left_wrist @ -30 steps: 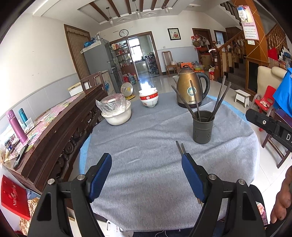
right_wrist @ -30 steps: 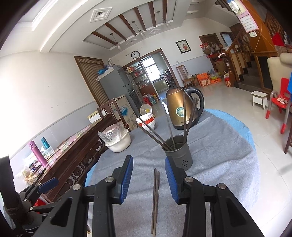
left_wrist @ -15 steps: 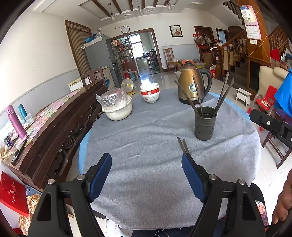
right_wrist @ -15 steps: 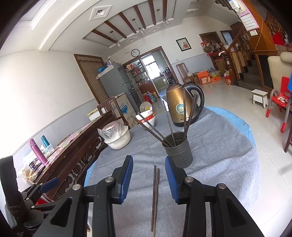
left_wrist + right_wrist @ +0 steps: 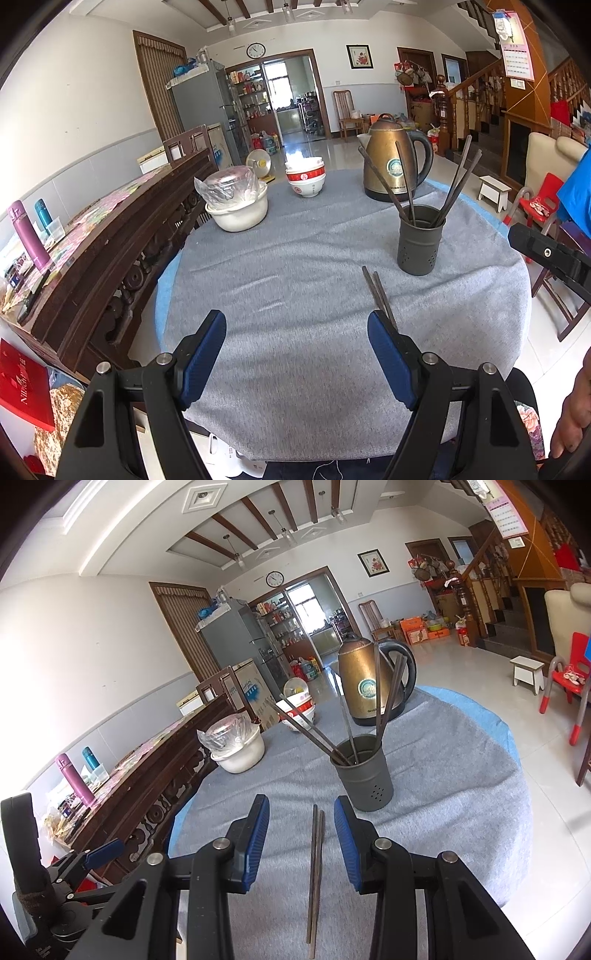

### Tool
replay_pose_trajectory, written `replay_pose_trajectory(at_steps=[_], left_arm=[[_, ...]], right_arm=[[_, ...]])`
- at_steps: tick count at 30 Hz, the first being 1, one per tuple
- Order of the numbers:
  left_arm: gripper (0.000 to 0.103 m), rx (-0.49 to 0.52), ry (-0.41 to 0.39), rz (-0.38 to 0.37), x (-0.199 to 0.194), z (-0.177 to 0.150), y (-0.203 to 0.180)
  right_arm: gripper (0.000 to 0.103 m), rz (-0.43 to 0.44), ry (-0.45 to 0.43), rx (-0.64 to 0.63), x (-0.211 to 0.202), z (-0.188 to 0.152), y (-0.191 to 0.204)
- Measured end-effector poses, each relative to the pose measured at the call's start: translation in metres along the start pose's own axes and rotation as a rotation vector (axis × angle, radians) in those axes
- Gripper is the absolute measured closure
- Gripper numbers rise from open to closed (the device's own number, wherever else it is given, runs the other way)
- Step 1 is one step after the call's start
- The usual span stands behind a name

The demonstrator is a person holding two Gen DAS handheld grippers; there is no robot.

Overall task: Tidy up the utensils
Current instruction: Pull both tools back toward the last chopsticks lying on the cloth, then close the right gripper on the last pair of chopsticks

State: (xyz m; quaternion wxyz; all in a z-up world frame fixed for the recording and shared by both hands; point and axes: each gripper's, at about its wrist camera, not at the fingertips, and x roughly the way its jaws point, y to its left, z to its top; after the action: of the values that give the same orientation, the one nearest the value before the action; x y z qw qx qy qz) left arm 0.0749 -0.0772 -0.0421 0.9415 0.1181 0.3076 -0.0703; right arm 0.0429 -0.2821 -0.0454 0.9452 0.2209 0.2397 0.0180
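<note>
Grey-clothed desk point(image 5: 295, 266) carried a holder point(image 5: 364, 775) beside two chopsticks point(image 5: 316, 867), lying untouched between the right gripper's point(image 5: 301, 834) parted fingers; left gripper point(image 5: 297, 354) gaped empty.

Chopstick pair point(image 5: 316, 867) on table point(image 5: 461, 775) before holder point(image 5: 364, 775), kettle point(image 5: 365, 686) behind, bowls point(image 5: 306, 179) left

White walls point(image 5: 92, 92) with a grey dado, a beamed ceiling point(image 5: 258, 528), glossy pale floor point(image 5: 461, 672), wooden staircase point(image 5: 476, 92), clock point(image 5: 255, 50) above a bright doorway point(image 5: 291, 99).
</note>
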Motion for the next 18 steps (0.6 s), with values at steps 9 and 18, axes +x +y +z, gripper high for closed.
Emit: replay_pose_trajectory(at_steps=[9, 18], left_arm=[[0.023, -0.061, 0.115, -0.083, 0.041, -0.01, 0.009], [0.023, -0.086, 0.23, -0.143, 0.086, -0.017, 0.006]], right_arm=[[0.063, -0.022, 0.074, 0.025, 0.02, -0.012, -0.014], [0.063, -0.028, 0.151, 0.085, 0.048, -0.025, -0.038]])
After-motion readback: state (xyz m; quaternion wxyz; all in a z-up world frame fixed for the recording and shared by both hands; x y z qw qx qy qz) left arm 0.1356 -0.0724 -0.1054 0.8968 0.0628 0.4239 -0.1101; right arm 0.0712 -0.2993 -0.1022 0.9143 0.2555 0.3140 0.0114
